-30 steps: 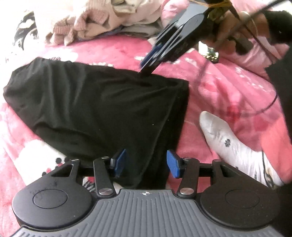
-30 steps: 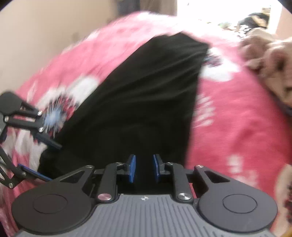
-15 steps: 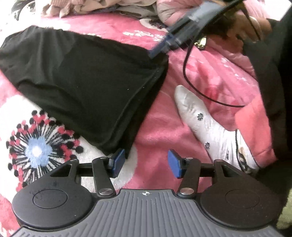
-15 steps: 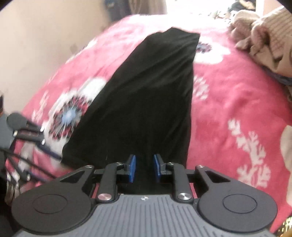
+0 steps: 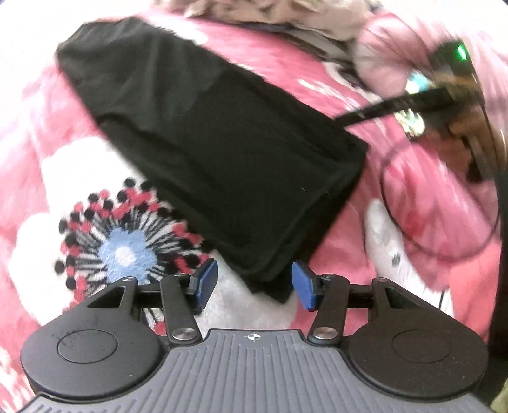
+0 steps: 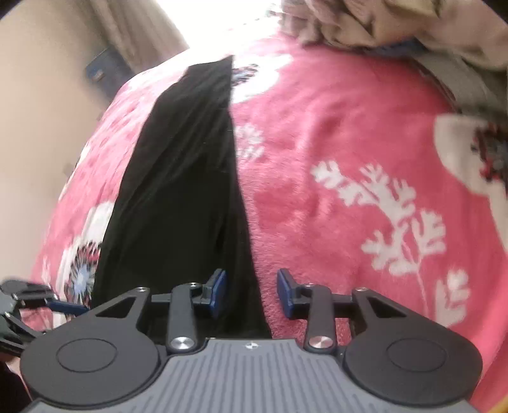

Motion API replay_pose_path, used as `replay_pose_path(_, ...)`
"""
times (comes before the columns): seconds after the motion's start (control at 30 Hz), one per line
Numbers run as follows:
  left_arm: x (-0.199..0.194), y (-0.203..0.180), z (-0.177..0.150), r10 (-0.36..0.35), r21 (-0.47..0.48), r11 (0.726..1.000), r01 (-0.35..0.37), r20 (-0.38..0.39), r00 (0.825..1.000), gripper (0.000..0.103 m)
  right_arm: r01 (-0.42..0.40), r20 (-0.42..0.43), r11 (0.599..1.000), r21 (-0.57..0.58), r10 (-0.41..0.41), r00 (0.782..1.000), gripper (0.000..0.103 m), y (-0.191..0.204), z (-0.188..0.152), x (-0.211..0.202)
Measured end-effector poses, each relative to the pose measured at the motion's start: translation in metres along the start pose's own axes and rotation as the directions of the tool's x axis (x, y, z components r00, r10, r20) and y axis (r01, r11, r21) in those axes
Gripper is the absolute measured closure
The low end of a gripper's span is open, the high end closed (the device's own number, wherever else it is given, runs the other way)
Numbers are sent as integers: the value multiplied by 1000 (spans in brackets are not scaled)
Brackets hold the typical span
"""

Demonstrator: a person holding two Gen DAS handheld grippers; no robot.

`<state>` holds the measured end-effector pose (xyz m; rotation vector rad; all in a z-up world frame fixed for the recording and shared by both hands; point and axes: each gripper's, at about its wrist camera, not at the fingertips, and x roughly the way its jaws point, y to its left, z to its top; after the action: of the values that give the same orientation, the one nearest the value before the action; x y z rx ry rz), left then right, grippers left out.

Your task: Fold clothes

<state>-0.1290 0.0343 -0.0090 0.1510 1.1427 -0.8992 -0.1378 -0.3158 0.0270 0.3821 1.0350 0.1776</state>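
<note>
In the left wrist view, the left gripper [image 5: 252,286] is spread just before the near corner of the black cloth [image 5: 222,139], which lies folded lengthwise on the pink bed [image 5: 381,228]. In the right wrist view, the right gripper [image 6: 250,294] is spread over the cloth's [image 6: 177,190] near edge. It looks soft and light, so the hemmed corners are best to hold.

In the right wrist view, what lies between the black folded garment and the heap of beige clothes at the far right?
Only the pink floral blanket separates the black folded garment from the heap of beige clothes; the right wrist view shows that stretch bare of other items.
</note>
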Motion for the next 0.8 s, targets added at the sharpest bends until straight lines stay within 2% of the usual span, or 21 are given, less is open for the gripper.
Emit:
replay_pose_path(0.13, 8, 13, 9, -30, -103, 994, 28, -20, 999, 51, -25, -2, 998, 57, 25, 1000, 53, -4, 3, 5)
replay_pose_path(0.23, 14, 15, 13, -34, -156, 987, 27, -37, 999, 51, -17, -6, 998, 67, 17, 1000, 49, -1, 5, 7)
replay_pose_path(0.3, 16, 14, 13, -26, -181, 983, 18, -43, 999, 51, -11, -8, 998, 58, 11, 1000, 40, 4, 6, 6)
replay_pose_path(0.37, 16, 12, 14, -22, -195, 981, 13, -43, 999, 51, -10, 5, 999, 42, 10, 1000, 25, 11, 7, 2)
replay_pose_path(0.4, 17, 10, 14, -20, -198, 980, 11, -45, 999, 51, -5, 20, 999, 37, 4, 1000, 22, 14, 8, -1)
replay_pose_path(0.47, 17, 7, 15, -17, -202, 979, 7, -48, 999, 51, 12, 63, 999, 34, -14, 998, 6, 20, 9, -7)
replay_pose_path(0.5, 17, 6, 15, -14, -203, 979, 4, -50, 999, 51, 16, 85, 999, 35, -19, 996, 2, 22, 9, -9)
replay_pose_path(0.63, 17, 5, 15, -4, -200, 980, -8, -60, 998, 51, 17, 162, 999, 46, -25, 986, 0, 24, 10, -19)
replay_pose_path(0.8, 17, 5, 14, 4, -207, 978, -16, -62, 998, 51, 55, 129, 996, 64, -63, 990, 0, 20, 7, -15)
